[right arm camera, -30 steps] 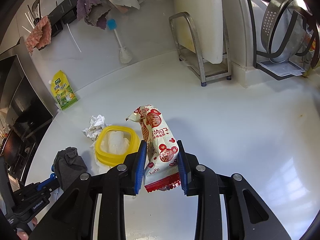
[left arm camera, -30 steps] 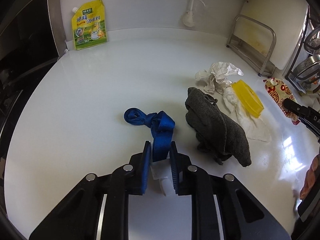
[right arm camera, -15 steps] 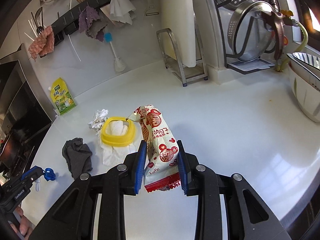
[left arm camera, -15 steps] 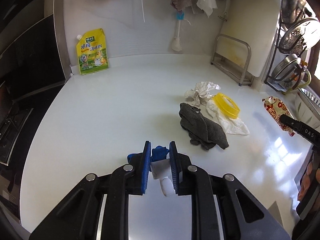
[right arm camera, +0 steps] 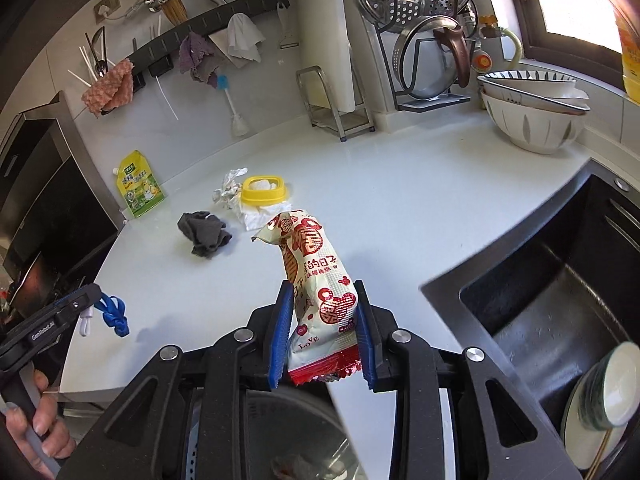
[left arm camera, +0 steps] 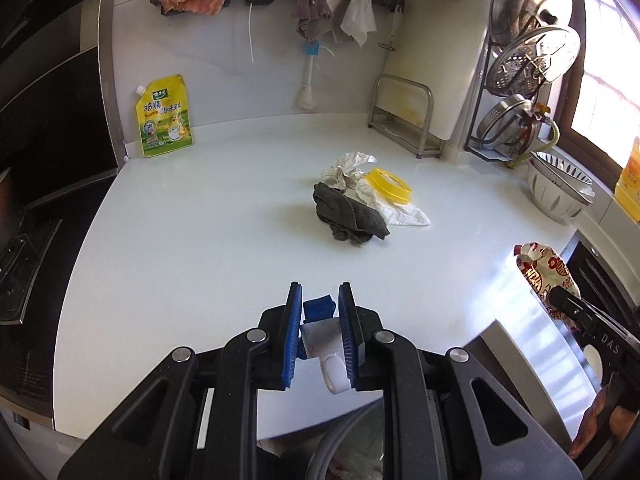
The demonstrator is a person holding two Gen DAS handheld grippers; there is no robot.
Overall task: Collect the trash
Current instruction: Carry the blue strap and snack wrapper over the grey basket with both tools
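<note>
My left gripper [left arm camera: 319,300] is shut on a blue strap with a white clip [left arm camera: 318,312], held above the front edge of the white counter [left arm camera: 200,240]; the strap hangs from it in the right wrist view [right arm camera: 114,314]. My right gripper [right arm camera: 322,296] is shut on a red-and-white snack wrapper [right arm camera: 316,276], also seen in the left wrist view [left arm camera: 546,276]. On the counter lie a grey rag [left arm camera: 348,218], crumpled paper [left arm camera: 348,166], a white tissue [left arm camera: 400,210] and a yellow lid [left arm camera: 390,186].
A yellow seasoning pouch [left arm camera: 164,124] leans on the back wall. A metal rack [left arm camera: 404,120], pot lids [left arm camera: 532,56] and bowls [right arm camera: 532,112] stand at the right. A black sink [right arm camera: 560,300] is at my right. A bin opening [right arm camera: 280,440] shows below the grippers.
Both grippers have pulled back and up from the counter toward its front edge, each keeping its item. The rag, paper and lid now look farther away.
</note>
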